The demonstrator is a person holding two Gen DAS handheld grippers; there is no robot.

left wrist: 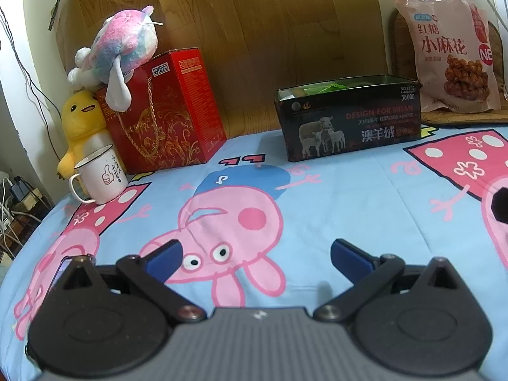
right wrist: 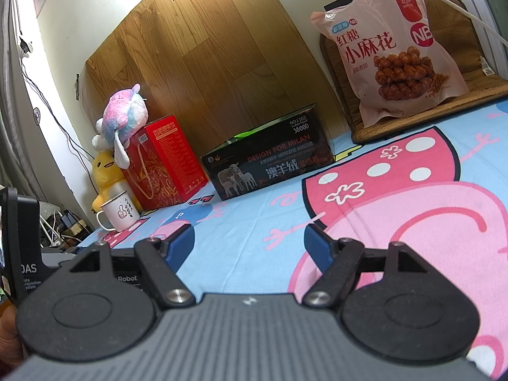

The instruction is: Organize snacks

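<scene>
Snack bag (right wrist: 393, 54) shows whole only from the right wrist.

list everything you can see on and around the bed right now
pink snack bag printed with fried dough twists: 1, pink, upright at far right on a brown woven mat
open black cardboard box with sheep picture: 1, black, far centre, something green inside
red gift box with rope handle: 1, red and gold, far left
pastel pink-blue plush toy: 1, on top of the red box
yellow duck plush: 1, left of the red box
white enamel mug with thumbs-up drawing: 1, in front of the duck
cartoon pig bedsheet: 1, blue and pink
left gripper: jaws open, empty
right gripper: jaws open, empty
</scene>
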